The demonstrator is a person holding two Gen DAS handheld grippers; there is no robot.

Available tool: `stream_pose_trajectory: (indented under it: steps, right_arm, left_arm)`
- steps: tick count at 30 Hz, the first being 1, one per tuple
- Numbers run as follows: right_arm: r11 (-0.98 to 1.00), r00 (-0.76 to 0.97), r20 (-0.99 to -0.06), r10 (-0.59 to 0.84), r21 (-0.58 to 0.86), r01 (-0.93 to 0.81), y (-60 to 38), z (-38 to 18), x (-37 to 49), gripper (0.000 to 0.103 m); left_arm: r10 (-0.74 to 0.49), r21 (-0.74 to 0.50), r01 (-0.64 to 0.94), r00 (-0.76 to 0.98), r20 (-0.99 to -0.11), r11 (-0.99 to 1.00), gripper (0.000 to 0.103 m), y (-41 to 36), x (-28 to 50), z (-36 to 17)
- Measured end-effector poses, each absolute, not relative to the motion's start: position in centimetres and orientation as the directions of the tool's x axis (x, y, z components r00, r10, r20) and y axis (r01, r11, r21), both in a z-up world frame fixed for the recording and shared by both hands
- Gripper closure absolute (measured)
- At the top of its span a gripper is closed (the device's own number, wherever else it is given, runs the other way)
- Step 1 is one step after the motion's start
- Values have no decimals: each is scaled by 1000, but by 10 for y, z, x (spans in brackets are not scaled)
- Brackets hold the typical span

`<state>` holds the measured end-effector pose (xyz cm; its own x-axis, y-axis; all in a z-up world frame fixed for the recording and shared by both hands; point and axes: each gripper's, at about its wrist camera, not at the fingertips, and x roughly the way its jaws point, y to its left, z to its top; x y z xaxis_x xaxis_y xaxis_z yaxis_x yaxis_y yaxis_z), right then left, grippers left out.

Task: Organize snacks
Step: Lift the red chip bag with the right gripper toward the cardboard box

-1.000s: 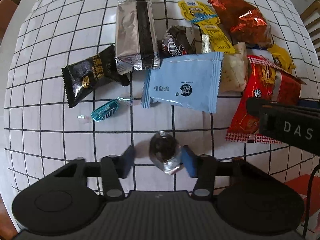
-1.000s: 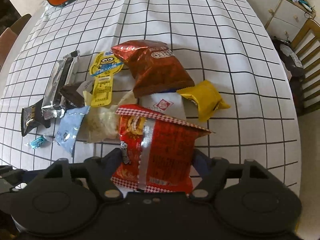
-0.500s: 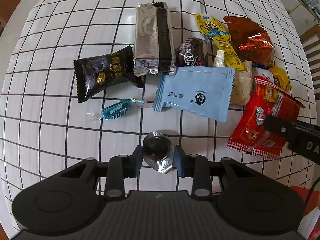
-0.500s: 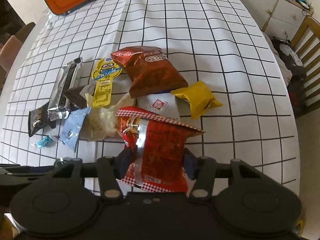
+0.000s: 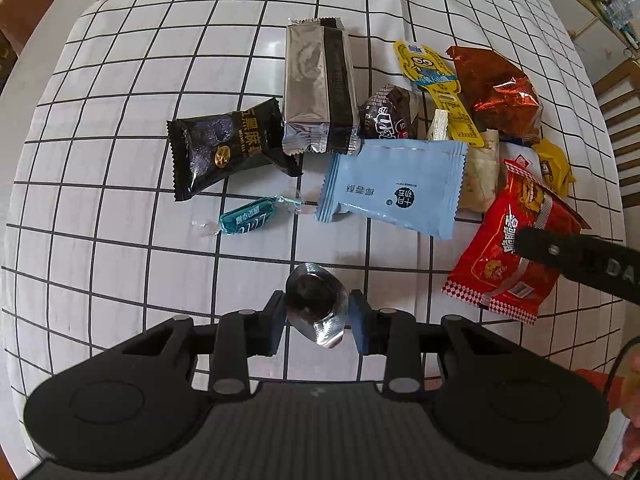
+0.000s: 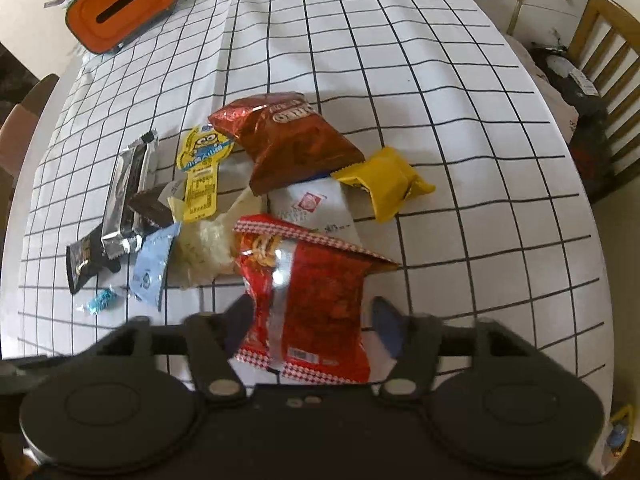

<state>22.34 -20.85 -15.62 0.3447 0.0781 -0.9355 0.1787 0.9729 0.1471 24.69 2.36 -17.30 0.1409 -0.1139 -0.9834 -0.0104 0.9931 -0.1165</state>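
white black-gridded tablecloth (image 5: 120, 240) under scattered snacks. left gripper (image 5: 317, 316) clamps a small round foil-wrapped candy (image 5: 316, 304); right gripper (image 6: 308, 330), jaws opening, straddles a red crinkled chip bag (image 6: 308, 300). beyond: pale-blue sachet (image 5: 394, 184), black pouch (image 5: 224, 148) with partly readable chinese characters, yellow minion-print packet (image 6: 202, 160).

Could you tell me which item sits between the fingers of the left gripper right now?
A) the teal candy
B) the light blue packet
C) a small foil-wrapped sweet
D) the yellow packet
C: in the left wrist view the small foil-wrapped sweet sits pinched between the left gripper pads, while the other snacks lie on the tablecloth beyond.
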Motion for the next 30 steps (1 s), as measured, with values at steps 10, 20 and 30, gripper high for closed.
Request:
stream_pose_trajectory:
  steps: [10,20,30]
  right_arm:
    - [964,296,-955,6,84,251,-188,-173,242,27]
    - [968,317,-948,-5,75,241,-190,-176,241,41]
    - [956,385,-920,76,176,233,-208,-151,223,41]
  left_arm:
    - [-117,-118,5,142,-983,993,70,20,245,-171]
    - [-117,-117,13,138,-983,993,70,19,251,-177]
    - [-126,-126,14,216,-968,992,70,22,248,-145]
